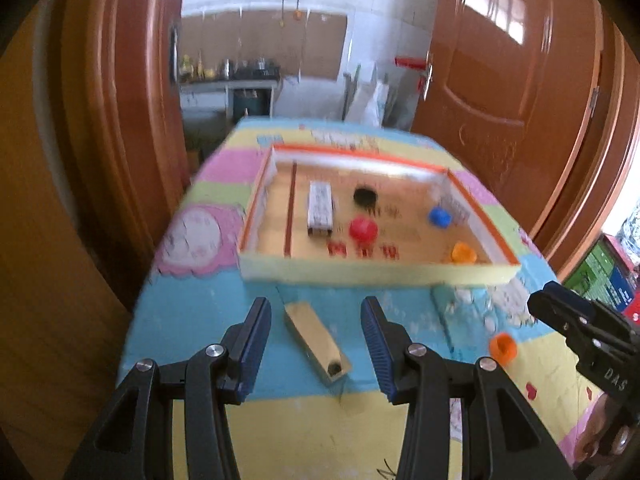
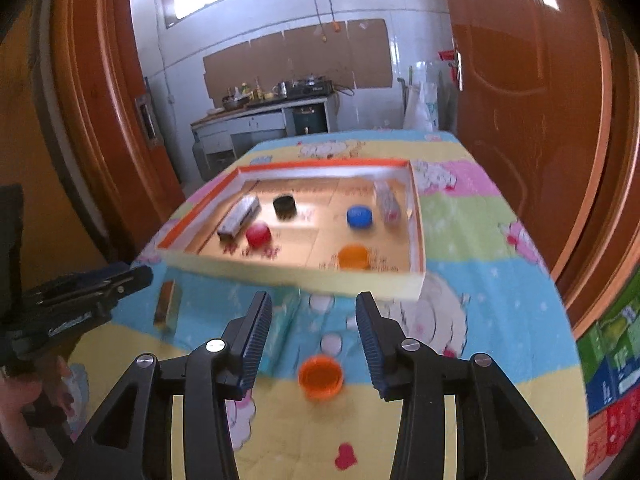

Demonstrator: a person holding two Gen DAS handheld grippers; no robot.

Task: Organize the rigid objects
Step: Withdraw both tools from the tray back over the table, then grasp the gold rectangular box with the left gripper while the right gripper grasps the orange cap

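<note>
Fingers spread on both your grippers: the gold box [image 1: 318,344] lies between your left gripper [image 1: 316,344] tips, long axis slanting across them, while the orange cap [image 2: 321,377] sits untouched between your right gripper [image 2: 316,342] fingers.

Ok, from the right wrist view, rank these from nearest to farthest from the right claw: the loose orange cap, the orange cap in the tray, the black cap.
1. Loose orange cap: on the tablecloth, between the open right claw fingers.
2. Orange cap in the tray: near its front wall.
3. Black cap: deeper in the tray, toward the left.
</note>
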